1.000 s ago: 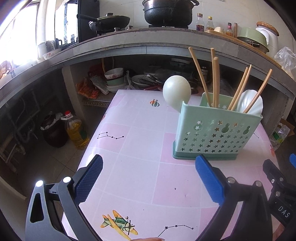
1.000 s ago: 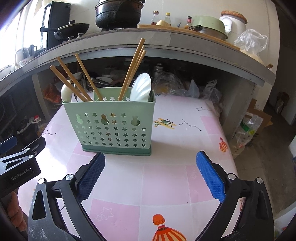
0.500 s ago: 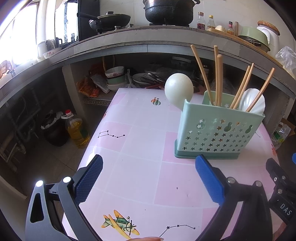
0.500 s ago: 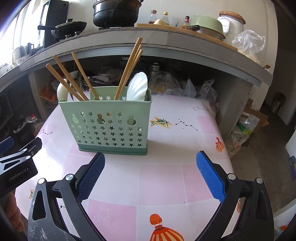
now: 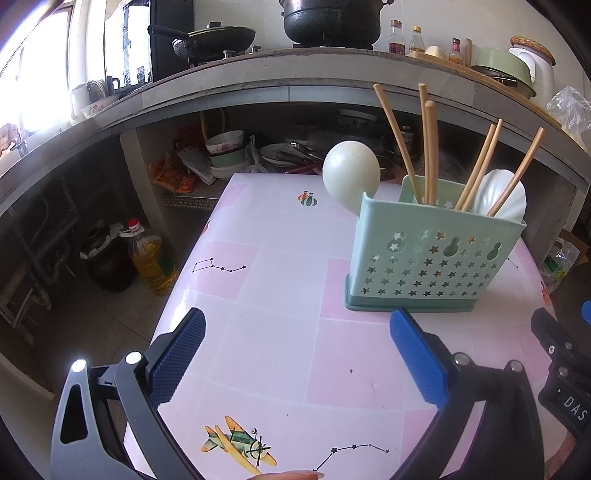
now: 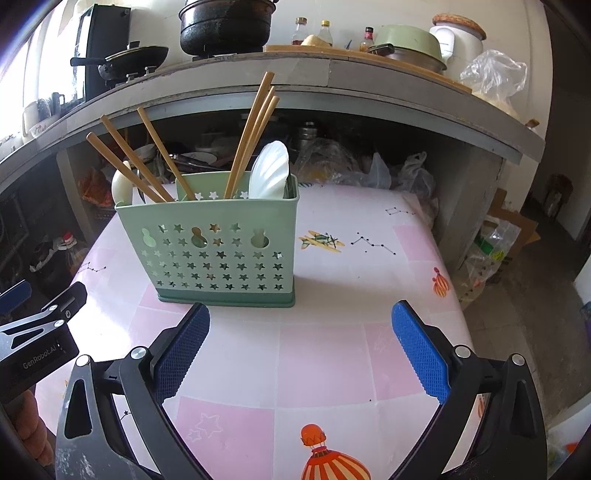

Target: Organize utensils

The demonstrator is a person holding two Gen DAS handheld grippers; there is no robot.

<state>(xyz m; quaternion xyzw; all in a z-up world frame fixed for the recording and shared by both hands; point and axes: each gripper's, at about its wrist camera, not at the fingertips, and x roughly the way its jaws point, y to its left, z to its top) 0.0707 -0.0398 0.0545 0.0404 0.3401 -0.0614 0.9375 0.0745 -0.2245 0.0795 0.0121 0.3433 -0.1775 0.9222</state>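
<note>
A green star-punched utensil holder (image 5: 432,258) stands on the pink-and-white table (image 5: 280,295); it also shows in the right wrist view (image 6: 218,251). It holds several wooden chopsticks (image 5: 428,147), a cream spoon (image 5: 349,173) at its left end and a white ribbed spoon (image 5: 495,195) at its right end. In the right wrist view the chopsticks (image 6: 251,133) and white spoon (image 6: 269,170) stand upright. My left gripper (image 5: 295,354) is open and empty, in front and left of the holder. My right gripper (image 6: 299,350) is open and empty, just in front of it.
A concrete counter (image 5: 258,81) behind the table carries a black pot (image 5: 332,18), a wok (image 5: 218,37) and bottles. Bowls and plates sit beneath it. An oil bottle (image 5: 147,258) stands on the floor left of the table. Bags (image 6: 491,251) lie at the right.
Both grippers have drawn back slightly from the holder and shifted; the holder and its utensils stay in place. Both grippers stay open and empty.
</note>
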